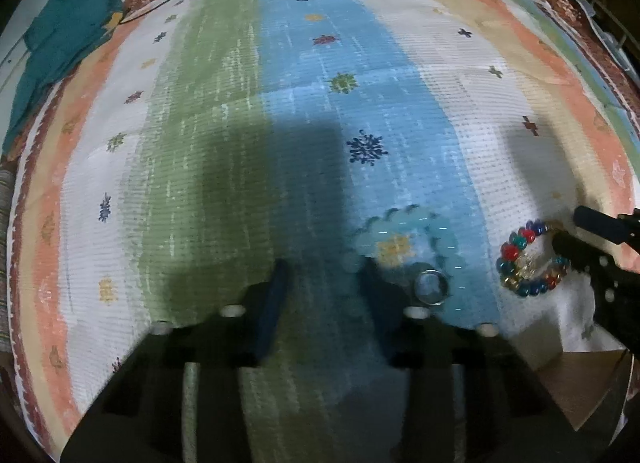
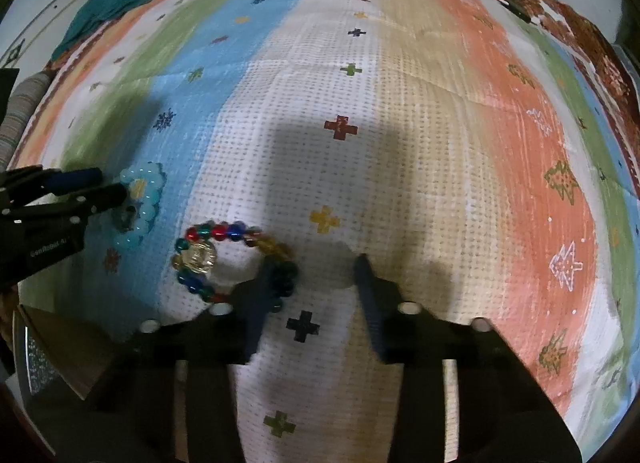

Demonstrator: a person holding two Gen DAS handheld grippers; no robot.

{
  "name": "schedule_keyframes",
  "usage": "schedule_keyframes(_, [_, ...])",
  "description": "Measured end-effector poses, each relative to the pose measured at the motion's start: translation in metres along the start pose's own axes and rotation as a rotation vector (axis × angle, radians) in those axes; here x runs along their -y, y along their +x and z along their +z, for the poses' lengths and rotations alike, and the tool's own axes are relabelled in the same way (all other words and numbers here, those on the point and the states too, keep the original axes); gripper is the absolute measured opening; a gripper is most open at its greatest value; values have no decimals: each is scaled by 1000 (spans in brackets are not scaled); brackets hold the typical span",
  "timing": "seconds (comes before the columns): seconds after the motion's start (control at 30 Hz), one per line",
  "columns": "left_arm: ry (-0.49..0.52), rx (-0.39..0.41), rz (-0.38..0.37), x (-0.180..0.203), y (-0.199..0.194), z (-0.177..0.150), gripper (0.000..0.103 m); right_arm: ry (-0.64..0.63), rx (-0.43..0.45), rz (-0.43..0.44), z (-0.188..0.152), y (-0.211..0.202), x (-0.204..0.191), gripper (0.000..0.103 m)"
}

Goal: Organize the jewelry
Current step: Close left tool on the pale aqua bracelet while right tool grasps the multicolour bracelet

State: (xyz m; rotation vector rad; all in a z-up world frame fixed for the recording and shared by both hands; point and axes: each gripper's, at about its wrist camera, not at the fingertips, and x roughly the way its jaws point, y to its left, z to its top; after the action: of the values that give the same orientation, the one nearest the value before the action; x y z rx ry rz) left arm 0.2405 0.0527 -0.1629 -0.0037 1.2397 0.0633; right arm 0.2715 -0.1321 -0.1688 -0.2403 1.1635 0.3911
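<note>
White lettering "GenRobot.AI" marks the left gripper [image 2: 108,187] beside the pale-blue bracelet [image 2: 144,203].

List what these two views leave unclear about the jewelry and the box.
- Multicolor bracelet: near side hidden by the right tongs, right view.
- Ring: blurred, partly behind a left tongs finger, left view.
- Box: cut off by the edge; contents unseen.
- Blue bracelet: blurred, left view.

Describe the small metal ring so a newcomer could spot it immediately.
On the striped mat, follow the blue stripe to the pale blue bead bracelet. The plain silver metal ring lies at its near edge, unlike the multicoloured bead bracelet: small, smooth, beadless.
</note>
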Motion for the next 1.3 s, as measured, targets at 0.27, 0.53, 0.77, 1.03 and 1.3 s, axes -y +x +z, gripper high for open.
schedule_keyframes(0.27, [5, 0, 3, 2, -5, 0, 11, -8, 15, 2, -2, -3, -3, 11])
schedule_keyframes(0.53, [-3, 70, -16, 6, -34, 2, 11, 20, 92, 31, 2, -35, -2, 11])
schedule_keyframes(0.77, [7, 168, -47, 23, -70, 1, 11, 4, 147, 53, 1, -57, -16, 11])
schedule_keyframes(1.03, [8, 231, -57, 31, -95, -1, 11, 8, 220, 66, 1, -84, -21, 11])
schedule_keyframes(1.3, [31, 285, -49, 32, -121, -10, 11, 21, 275, 82, -6, -106, -25, 11])
